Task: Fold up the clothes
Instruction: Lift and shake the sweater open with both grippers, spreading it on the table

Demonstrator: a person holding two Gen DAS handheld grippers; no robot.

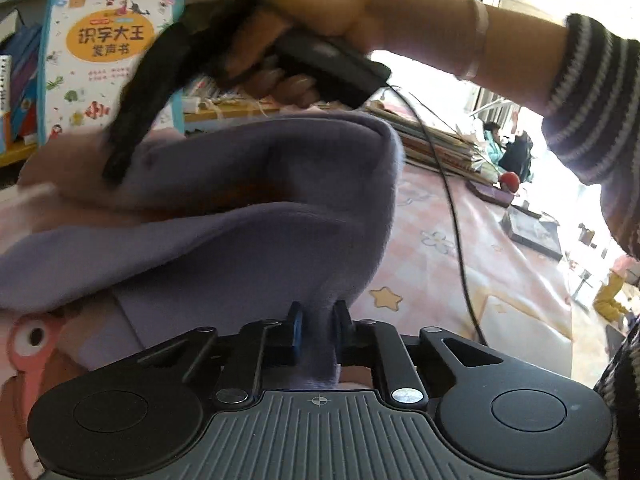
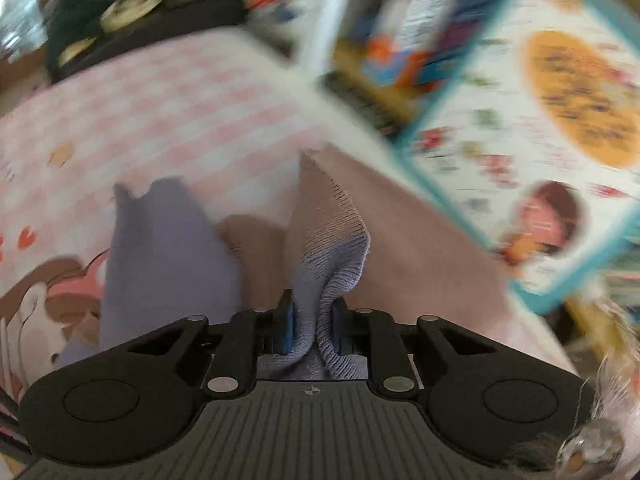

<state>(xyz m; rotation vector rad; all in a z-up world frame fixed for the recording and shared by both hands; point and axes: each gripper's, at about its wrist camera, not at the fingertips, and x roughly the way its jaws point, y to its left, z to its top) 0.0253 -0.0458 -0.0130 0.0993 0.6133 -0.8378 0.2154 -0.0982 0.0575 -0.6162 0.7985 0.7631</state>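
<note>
Nearest the left wrist camera, the left gripper [image 1: 318, 330] has its jaws pressed onto a narrow fold of the lavender garment [image 1: 240, 240], which rises from between the blue-lined fingers [image 1: 296, 330] and spreads up and to the left as a thick, doubled-over roll. Its mauve inner face shows at the far left. Lying on the pink checked tablecloth [image 1: 432, 216], the garment covers the near-left part of the table; a cartoon print shows on the cloth at the near left. At the far side of the roll, the right gripper [image 1: 120, 152], held in the person's right hand [image 1: 320, 16], reaches down onto the fabric's far edge; its cable [image 1: 452, 208] trails across the cloth to the right. In the right wrist view, heavily blurred, the right gripper [image 2: 314, 320] pinches a bunched ribbed edge of the same garment [image 2: 328, 264] between its jaws, lavender at the grip and mauve further out. More lavender fabric lies to the left. Beyond the garment at the far edge stands an open shelf unit [image 1: 24, 152] holding upright books, with a large teal-bordered picture book [image 1: 108, 56] leaning in front. A stack of flat books [image 1: 440, 144] lies at the far right.
</note>
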